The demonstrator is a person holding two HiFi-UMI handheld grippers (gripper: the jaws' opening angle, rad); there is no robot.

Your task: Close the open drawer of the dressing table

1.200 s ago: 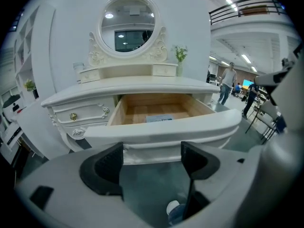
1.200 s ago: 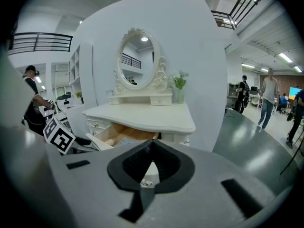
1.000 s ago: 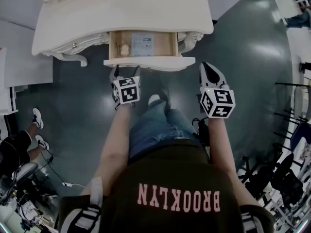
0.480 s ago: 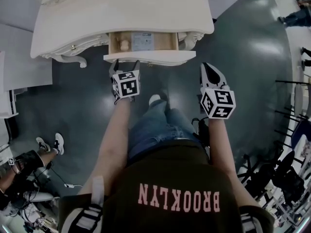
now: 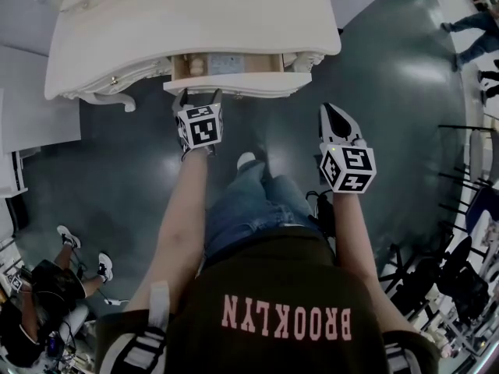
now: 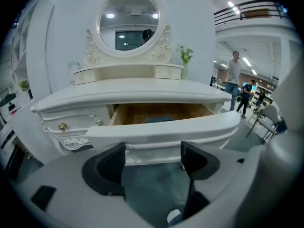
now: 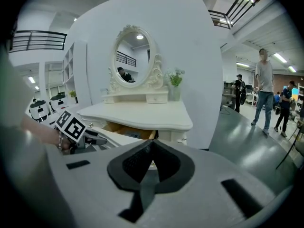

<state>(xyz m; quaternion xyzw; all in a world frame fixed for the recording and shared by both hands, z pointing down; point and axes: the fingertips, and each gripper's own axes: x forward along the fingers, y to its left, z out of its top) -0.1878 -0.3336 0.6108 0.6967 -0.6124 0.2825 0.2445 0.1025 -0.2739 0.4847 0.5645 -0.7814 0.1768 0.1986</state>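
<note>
The cream dressing table [image 5: 187,14] stands at the top of the head view. Its centre drawer [image 5: 234,83] is out only a short way, showing a strip of wooden inside [image 5: 226,63] with a few small things in it. My left gripper [image 5: 200,93] is open, its fingertips right up against the drawer front. In the left gripper view the drawer front [image 6: 161,129] spans just beyond the left gripper [image 6: 153,151], nothing between the fingers [image 6: 107,167]. My right gripper [image 5: 336,114] hangs shut and empty to the right, apart from the table; the right gripper view shows the right gripper [image 7: 151,148] closed.
An oval mirror [image 6: 130,25] and a small plant [image 6: 184,61] sit on the table's back. A person [image 5: 43,287] sits on the floor at lower left, people [image 5: 468,22] walk at upper right, and chairs [image 5: 460,275] stand at right. My feet [image 5: 248,160] are below the drawer.
The drawer has slid inward under the table top; less of its inside shows. My left gripper moved forward with the drawer front. The right gripper stayed about where it was.
</note>
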